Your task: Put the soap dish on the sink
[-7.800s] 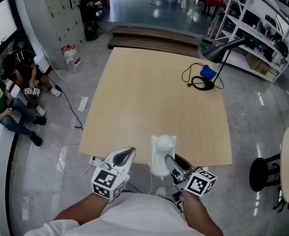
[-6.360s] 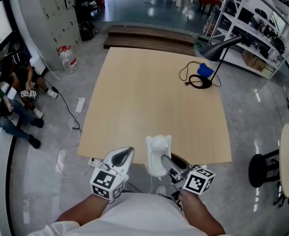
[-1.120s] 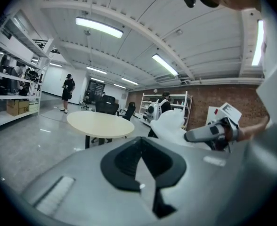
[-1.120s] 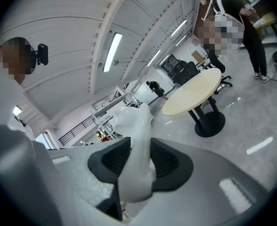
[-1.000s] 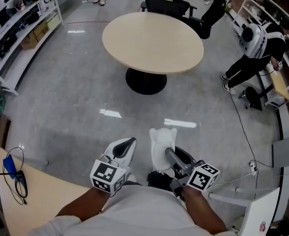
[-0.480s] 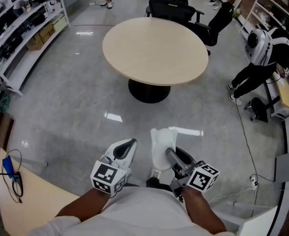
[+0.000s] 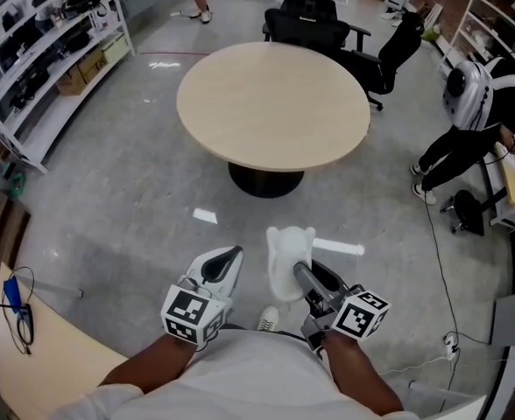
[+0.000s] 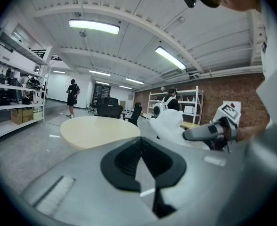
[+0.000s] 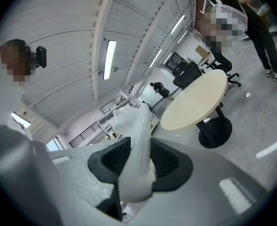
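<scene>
- One white dish (image 9: 134, 140) sits clamped in my right gripper (image 7: 305, 276), carried in the air above the floor (image 7: 135, 191); no sink shows in any view.
- I judge it light and stiff, plastic or glazed ware by its gloss. That makes it slippery between the pads, and liable to chip or crack if it drops on this hard floor.
- My hold is on a thin wall at the end nearest me, with both pads pressing its faces. I reckon a grip closer to the middle would swing less.
- Its long axis runs forward and upward from the jaws, and the knobbed end points away from me. The right gripper view sees it edge-on.
- My left gripper (image 8: 139, 160) rides just beside, jaws pressed together on nothing.
- Ahead, well apart, stands a round table (image 7: 273, 103).
</scene>
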The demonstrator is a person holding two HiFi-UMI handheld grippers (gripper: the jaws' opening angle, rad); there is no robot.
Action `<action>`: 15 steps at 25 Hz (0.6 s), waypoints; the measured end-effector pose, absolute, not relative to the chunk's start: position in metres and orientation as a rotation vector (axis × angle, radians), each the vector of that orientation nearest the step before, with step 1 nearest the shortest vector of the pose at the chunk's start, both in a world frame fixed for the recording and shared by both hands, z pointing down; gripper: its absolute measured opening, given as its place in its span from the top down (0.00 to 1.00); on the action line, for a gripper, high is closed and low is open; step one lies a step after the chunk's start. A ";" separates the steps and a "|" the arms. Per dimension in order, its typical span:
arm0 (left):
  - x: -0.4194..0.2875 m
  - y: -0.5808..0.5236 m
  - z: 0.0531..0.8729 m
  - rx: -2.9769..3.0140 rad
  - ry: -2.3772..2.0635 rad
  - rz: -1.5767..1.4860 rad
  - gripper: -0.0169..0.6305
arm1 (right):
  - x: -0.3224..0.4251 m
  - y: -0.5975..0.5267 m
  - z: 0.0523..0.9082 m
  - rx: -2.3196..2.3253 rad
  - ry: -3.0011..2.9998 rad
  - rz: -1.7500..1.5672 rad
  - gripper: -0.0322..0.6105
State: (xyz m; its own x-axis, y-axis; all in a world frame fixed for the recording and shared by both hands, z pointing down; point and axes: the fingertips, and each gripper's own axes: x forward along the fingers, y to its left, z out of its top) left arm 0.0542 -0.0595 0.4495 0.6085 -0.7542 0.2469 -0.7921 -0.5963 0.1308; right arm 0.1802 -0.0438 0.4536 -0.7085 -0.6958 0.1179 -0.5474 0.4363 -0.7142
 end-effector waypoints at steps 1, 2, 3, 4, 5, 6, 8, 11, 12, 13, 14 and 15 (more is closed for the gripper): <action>0.059 -0.062 0.450 2.606 -1.281 0.244 0.96 | 0.185 -0.046 0.454 -1.087 2.494 -1.132 0.74; 0.065 -0.064 0.450 2.605 -1.287 0.244 0.96 | 0.190 -0.049 0.455 -1.080 2.497 -1.134 0.74; 0.070 -0.066 0.450 2.605 -1.291 0.244 0.96 | 0.194 -0.051 0.456 -1.073 2.501 -1.136 0.74; 0.076 -0.068 0.451 2.606 -1.292 0.246 0.96 | 0.198 -0.054 0.456 -1.065 2.505 -1.137 0.74; 0.082 -0.070 0.452 2.606 -1.291 0.251 0.96 | 0.201 -0.057 0.458 -1.056 2.509 -1.140 0.74; 0.087 -0.070 0.454 2.605 -1.287 0.258 0.96 | 0.204 -0.059 0.460 -1.049 2.510 -1.147 0.74; 0.095 -0.070 0.457 2.599 -1.280 0.281 0.96 | 0.209 -0.062 0.465 -1.037 2.503 -1.171 0.74; 0.095 -0.074 0.457 2.577 -1.295 0.304 0.96 | 0.212 -0.065 0.468 -1.017 2.498 -1.199 0.74; 0.093 -0.077 0.457 2.569 -1.306 0.307 0.96 | 0.213 -0.067 0.468 -1.010 2.498 -1.201 0.74; 0.092 -0.080 0.456 2.564 -1.316 0.308 0.96 | 0.214 -0.069 0.469 -1.006 2.497 -1.202 0.74; 0.091 -0.082 0.456 2.562 -1.321 0.312 0.96 | 0.215 -0.071 0.469 -1.005 2.495 -1.202 0.74; 0.092 -0.083 0.456 2.563 -1.321 0.317 0.96 | 0.216 -0.074 0.470 -1.006 2.491 -1.203 0.74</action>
State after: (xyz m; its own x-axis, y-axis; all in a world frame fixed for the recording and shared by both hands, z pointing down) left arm 0.0918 -0.0834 0.4562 0.5678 -0.7669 0.2992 -0.8191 -0.5624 0.1130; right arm 0.2161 -0.0738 0.4699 -0.7492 -0.6532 0.1099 -0.4924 0.4382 -0.7520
